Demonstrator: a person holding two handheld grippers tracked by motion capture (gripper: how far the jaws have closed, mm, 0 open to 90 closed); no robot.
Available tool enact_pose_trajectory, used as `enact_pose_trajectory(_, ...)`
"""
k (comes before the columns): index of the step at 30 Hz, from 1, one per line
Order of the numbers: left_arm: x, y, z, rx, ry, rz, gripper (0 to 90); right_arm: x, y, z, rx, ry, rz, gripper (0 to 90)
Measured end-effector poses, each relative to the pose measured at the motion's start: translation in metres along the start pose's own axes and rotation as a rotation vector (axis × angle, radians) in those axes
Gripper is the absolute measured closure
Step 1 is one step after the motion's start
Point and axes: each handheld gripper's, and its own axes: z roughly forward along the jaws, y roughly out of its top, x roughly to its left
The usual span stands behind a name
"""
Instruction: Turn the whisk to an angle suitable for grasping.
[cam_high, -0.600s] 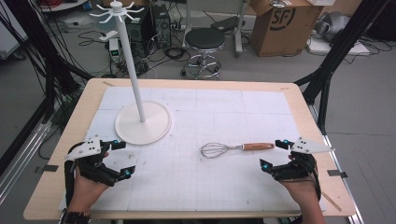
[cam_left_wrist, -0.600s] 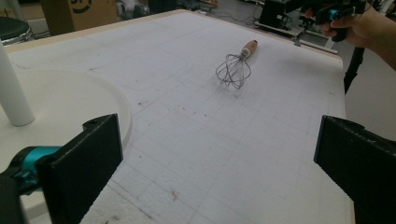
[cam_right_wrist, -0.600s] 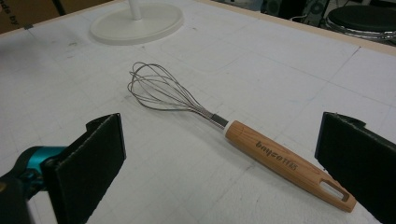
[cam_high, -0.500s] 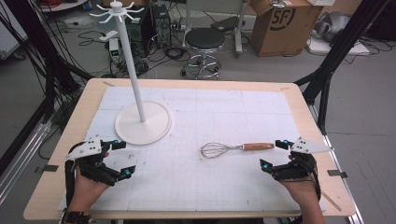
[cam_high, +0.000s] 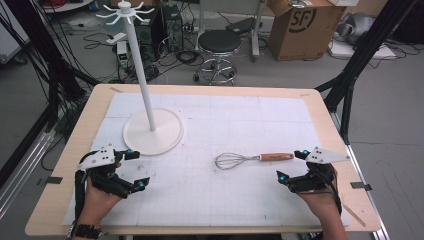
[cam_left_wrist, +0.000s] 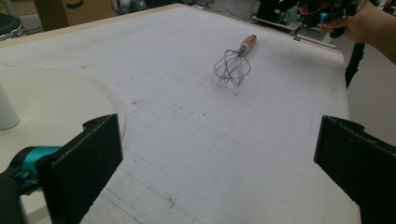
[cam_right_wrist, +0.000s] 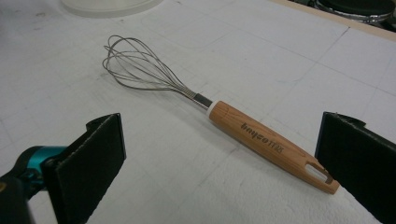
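Lying flat on the white mat (cam_high: 240, 200), the whisk (cam_high: 252, 159) sits right of centre, wire head toward the middle of the table (cam_high: 65, 150), wooden handle pointing at the right gripper (cam_high: 295, 166); nothing rests on it or against it. Right gripper: held low at the near right of the mat, jaws spread wide with nothing between the pads; in the right gripper view the whisk (cam_right_wrist: 219, 112) lies just ahead of the jaws, the handle's slotted end close to one jaw, not touching as far as I can tell. Left gripper (cam_high: 134, 170): near left of the mat, jaws likewise wide apart and empty, well apart from the whisk; the left gripper view looks across bare mat to the whisk (cam_left_wrist: 235, 63) with the other hand (cam_left_wrist: 369, 23) beyond it at the far edge. Other things: a white stand (cam_high: 150, 100) with a round base (cam_high: 165, 140) on the left rear part of the mat, pole upright, hooks at the top; the base edge lies just beside the left gripper and also shows beside one jaw in the left gripper view (cam_left_wrist: 60, 102). Open mat lies between the whisk and the base, and between the whisk and either gripper. Off the table, behind: a stool (cam_high: 219, 42), a cardboard box (cam_high: 300, 22), cables on the floor, black frame legs at both sides
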Motion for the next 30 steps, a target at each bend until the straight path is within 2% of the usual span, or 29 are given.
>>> enact_pose_trajectory(3,0.001,0.0,0.0,-0.001,-0.003,0.001,1.7,-0.003,0.007,0.011,0.061,-0.001,-0.023,0.6)
enact_pose_trajectory(4,0.002,-0.001,0.001,0.0,-0.002,-0.001,1.7,-0.003,0.007,0.011,0.061,-0.001,-0.023,0.6)
enact_pose_trajectory(5,0.003,-0.001,0.001,0.001,-0.001,0.001,1.7,-0.003,0.013,0.018,0.105,-0.011,-0.056,0.6)
enact_pose_trajectory(6,0.003,-0.002,0.001,0.002,0.001,-0.002,1.7,-0.003,0.013,0.018,0.105,-0.011,-0.056,0.6)
enact_pose_trajectory(8,0.005,-0.003,0.002,0.006,-0.001,-0.005,1.7,-0.004,0.02,0.03,0.144,-0.026,-0.092,0.6)
enact_pose_trajectory(9,0.005,-0.004,0.003,0.009,-0.002,-0.005,1.7,-0.004,0.02,0.03,0.144,-0.026,-0.092,0.6)
enact_pose_trajectory(10,0.005,-0.004,0.003,0.01,-0.002,-0.004,1.7,-0.006,0.023,0.038,0.175,-0.022,-0.095,0.7)
enact_pose_trajectory(13,0.005,-0.004,0.003,0.004,-0.002,-0.005,1.7,-0.008,0.027,0.047,0.203,-0.015,-0.102,1.4)
enact_pose_trajectory(14,0.005,-0.004,0.003,0.001,-0.004,-0.005,1.7,-0.01,0.031,0.055,0.234,-0.012,-0.122,1.5)
enact_pose_trajectory(16,0.005,-0.003,0.002,-0.002,-0.006,-0.006,1.7,-0.011,0.033,0.059,0.25,-0.011,-0.128,1.5)
enact_pose_trajectory(18,0.006,-0.003,0.003,-0.002,-0.008,-0.008,1.7,-0.015,0.037,0.069,0.299,-0.013,-0.133,1.6)
enact_pose_trajectory(21,0.006,-0.004,0.004,0.002,-0.01,-0.008,1.7,-0.017,0.035,0.08,0.348,-0.014,-0.129,3.6)
enact_pose_trajectory(22,0.005,-0.004,0.005,0.003,-0.011,-0.009,1.7,-0.017,0.035,0.08,0.348,-0.014,-0.129,3.6)
enact_pose_trajectory(23,0.005,-0.004,0.005,0.006,-0.011,-0.007,1.7,-0.017,0.033,0.088,0.387,-0.02,-0.148,3.6)
enact_pose_trajectory(24,0.005,-0.005,0.006,0.01,-0.012,-0.007,1.7,-0.017,0.032,0.091,0.4,-0.018,-0.146,3.8)
enact_pose_trajectory(28,0.005,-0.005,0.007,0.013,-0.014,-0.008,1.7,-0.015,0.032,0.096,0.419,-0.013,-0.156,5.8)
enact_pose_trajectory(29,0.005,-0.005,0.007,0.014,-0.014,-0.006,1.7,-0.016,0.031,0.099,0.438,-0.01,-0.164,12.6)
enact_pose_trajectory(30,0.005,-0.005,0.006,0.016,-0.014,-0.004,1.7,-0.016,0.031,0.099,0.438,-0.01,-0.164,12.6)
